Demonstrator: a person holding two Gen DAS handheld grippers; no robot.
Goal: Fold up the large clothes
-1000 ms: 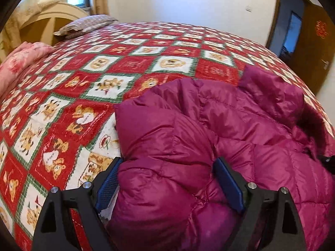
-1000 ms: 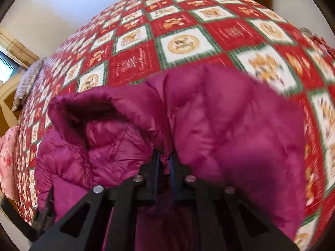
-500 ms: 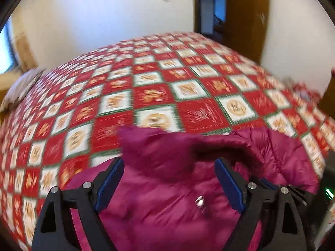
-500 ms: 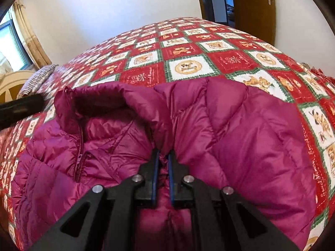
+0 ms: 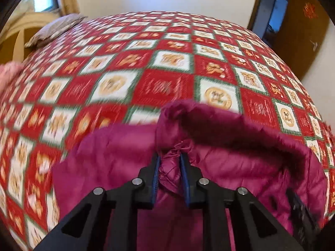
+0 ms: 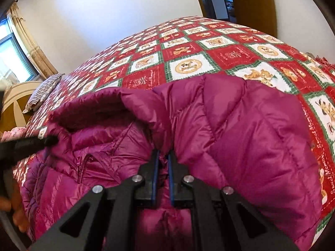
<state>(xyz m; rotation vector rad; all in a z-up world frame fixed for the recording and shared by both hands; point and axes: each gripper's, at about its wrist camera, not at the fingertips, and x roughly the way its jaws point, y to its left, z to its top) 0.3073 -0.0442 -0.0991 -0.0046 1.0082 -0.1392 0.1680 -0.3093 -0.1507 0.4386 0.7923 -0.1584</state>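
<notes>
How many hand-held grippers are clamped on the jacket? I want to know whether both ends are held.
2. The left hand-held gripper pinches a fold below the collar; the right hand-held gripper is shut on the magenta jacket beside the collar.

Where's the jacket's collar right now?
In the right wrist view the collar stands up left of centre, above the zipper, between the left gripper and right gripper.
</notes>
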